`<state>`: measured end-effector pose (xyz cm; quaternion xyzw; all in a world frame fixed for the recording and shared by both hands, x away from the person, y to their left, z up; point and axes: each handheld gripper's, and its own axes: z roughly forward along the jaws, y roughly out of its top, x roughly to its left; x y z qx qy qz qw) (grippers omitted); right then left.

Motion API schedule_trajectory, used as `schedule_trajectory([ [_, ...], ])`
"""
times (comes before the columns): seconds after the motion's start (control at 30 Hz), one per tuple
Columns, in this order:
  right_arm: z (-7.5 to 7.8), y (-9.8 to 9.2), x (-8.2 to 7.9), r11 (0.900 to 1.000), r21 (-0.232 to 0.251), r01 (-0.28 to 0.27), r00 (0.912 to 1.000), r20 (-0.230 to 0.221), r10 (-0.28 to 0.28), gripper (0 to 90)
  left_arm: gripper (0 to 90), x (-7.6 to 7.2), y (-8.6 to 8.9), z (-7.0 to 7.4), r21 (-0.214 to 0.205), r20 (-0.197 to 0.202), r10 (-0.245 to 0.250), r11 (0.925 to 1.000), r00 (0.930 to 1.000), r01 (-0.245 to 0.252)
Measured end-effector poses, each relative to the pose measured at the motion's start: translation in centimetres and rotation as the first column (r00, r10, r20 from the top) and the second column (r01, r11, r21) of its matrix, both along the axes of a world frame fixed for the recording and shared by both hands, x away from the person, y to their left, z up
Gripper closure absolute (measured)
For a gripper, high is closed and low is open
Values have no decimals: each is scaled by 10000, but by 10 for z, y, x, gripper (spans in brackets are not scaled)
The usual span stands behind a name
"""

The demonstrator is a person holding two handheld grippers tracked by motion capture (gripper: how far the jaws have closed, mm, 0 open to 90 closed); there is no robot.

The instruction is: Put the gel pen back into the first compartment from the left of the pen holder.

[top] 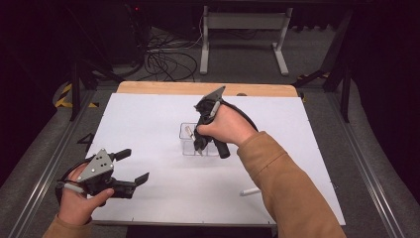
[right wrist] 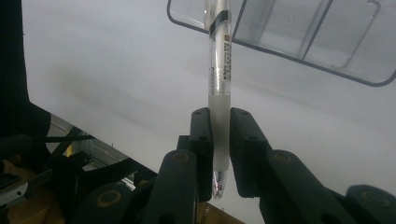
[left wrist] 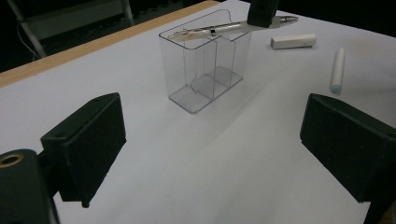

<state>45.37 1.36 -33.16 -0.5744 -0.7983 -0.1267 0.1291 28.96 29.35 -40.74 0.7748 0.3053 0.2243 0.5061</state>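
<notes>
The pen (right wrist: pixel 219 88) is clamped tight by its grip end in the right hand-held gripper (right wrist: pixel 219 154), laid nearly flat across the organizer (left wrist: pixel 205 70) rim with its far end over the opening, while the left hand-held gripper (left wrist: pixel 210 154) is parked wide open and empty.

One clear organiser (left wrist: pixel 205 65), one pen (right wrist: pixel 219 93), one white block (left wrist: pixel 293 41), one white stick (left wrist: pixel 337 70), two hand-held grippers.
</notes>
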Motion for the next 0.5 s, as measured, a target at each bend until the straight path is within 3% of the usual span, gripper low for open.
schedule_trajectory([
  [0.5,2,1,5,9994,304,183,9996,208,-189,806,76,1,-1,-1,26,-34,-43,10000,10000,43],
])
